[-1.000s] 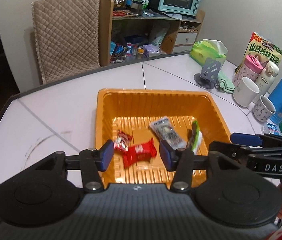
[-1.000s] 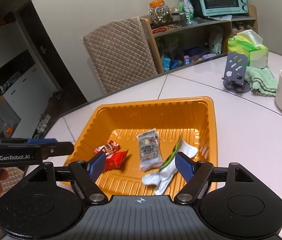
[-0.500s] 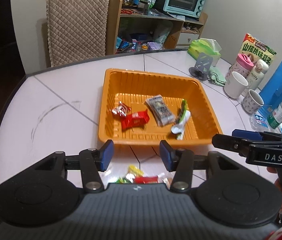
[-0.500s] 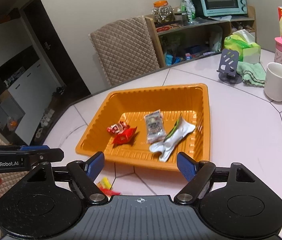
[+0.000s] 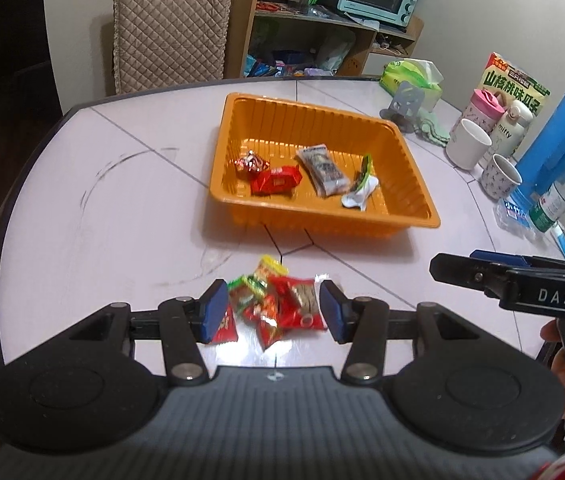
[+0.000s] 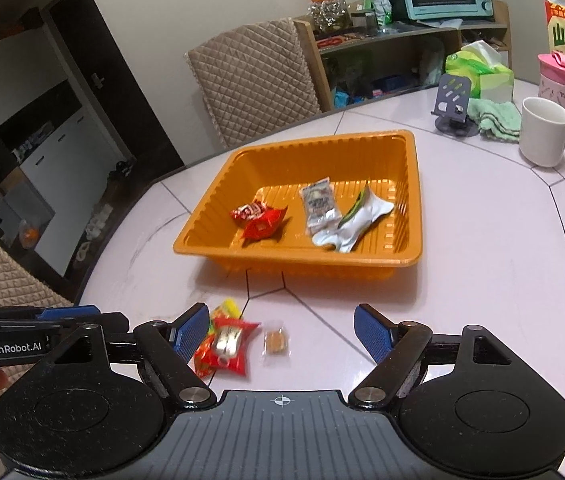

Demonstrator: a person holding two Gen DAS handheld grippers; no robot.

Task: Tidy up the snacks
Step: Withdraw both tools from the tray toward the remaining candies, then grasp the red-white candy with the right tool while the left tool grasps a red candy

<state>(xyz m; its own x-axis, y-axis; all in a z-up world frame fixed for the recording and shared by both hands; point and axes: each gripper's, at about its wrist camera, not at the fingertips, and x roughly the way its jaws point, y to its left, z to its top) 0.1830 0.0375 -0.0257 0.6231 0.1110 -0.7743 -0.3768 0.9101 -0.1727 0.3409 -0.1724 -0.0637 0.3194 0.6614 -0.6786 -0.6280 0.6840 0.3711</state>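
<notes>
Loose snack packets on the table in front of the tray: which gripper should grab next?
Left. The left gripper is open with the pile of red and green snack packets between its fingers; the right gripper sits beside them.

The left gripper (image 5: pixel 273 312) was held level with its jaws spread apart and nothing between the pads, while the right gripper (image 6: pixel 282 338), alongside it on its right, was likewise held level with its jaws spread wider and its blue pads (image 6: pixel 370 333) bare.
</notes>
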